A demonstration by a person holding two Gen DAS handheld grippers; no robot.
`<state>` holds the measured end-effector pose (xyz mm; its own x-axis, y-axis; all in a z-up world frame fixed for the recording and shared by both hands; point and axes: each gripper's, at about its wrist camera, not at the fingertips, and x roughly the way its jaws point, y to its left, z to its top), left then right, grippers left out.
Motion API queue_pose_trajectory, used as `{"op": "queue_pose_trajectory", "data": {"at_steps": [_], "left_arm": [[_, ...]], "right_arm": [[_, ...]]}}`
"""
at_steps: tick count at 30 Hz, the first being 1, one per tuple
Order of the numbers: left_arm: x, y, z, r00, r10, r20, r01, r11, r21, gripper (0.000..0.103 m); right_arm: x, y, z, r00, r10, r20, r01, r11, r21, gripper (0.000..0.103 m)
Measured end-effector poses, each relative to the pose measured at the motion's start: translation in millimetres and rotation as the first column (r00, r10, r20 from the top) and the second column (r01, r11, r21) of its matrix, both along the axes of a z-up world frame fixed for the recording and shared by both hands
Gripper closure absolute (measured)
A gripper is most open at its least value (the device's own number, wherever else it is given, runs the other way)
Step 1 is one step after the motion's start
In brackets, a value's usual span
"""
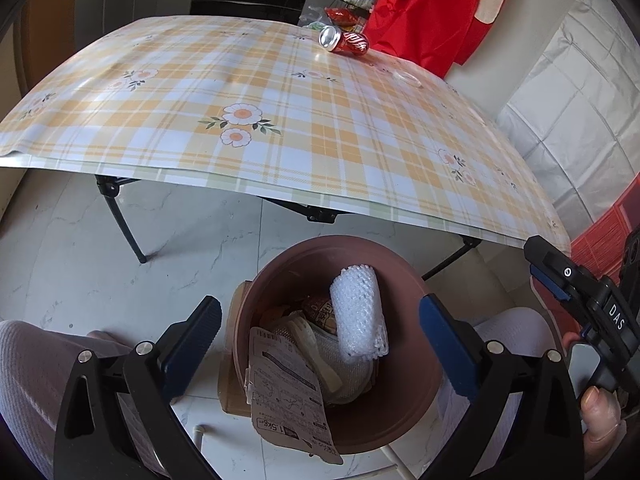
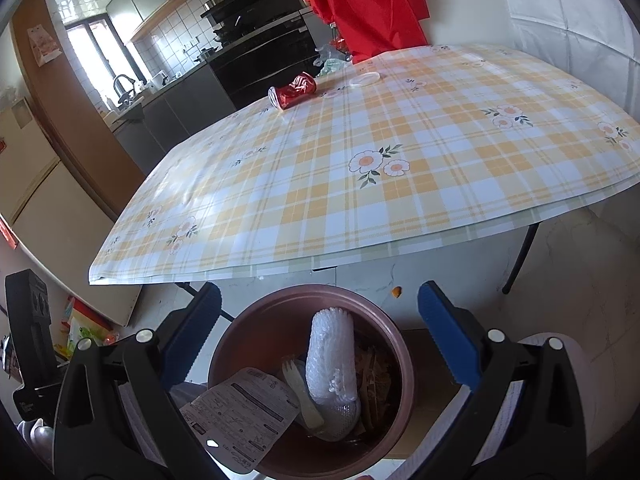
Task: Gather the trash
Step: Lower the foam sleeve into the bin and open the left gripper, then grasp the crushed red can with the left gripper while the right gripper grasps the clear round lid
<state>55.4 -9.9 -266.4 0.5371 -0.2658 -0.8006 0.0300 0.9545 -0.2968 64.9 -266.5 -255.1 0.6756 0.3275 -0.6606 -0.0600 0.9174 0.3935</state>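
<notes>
Both your tools were spread wide and held nothing: the left tool and the right tool each hung above the bin, which sat on the floor at the bottom centre of both views, below the near edge of the tabletop. The bin already held a roll of foam net, a printed card leaning over its rim, and some brown scraps beneath.

What was left for you was the can, lying on its side at the upper right of the left view, near the far edge. It looked dented, so it was likely empty, light and thin-walled: it would roll at a nudge and its smooth skin could slip. You would have done best to take it across the middle of its body, pads on either side of the curve, closing gently enough not to crush it further.

Just beside it, toward the right, lay a clear lid, flat and flimsy. That one seemed harder to lift; its raised edge was the likeliest hold
</notes>
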Motion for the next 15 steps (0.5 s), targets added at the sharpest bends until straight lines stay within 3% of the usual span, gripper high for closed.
{"op": "queue_pose_trajectory", "data": {"at_steps": [9,15], "left_arm": [[1.7,7.4,2.9,0.999,0.031,0.034,-0.031,1.0,0.0,0.006],[17.4,16.8,29.0,0.984,0.023,0.176,-0.039,0.995,0.09,0.006]], "right_arm": [[7.1,7.3,-0.9,1.0,0.02,0.0,-0.02,1.0,-0.021,0.006],[29.8,0.0,5.3,1.0,0.007,0.009,-0.007,0.999,-0.037,0.006]]}}
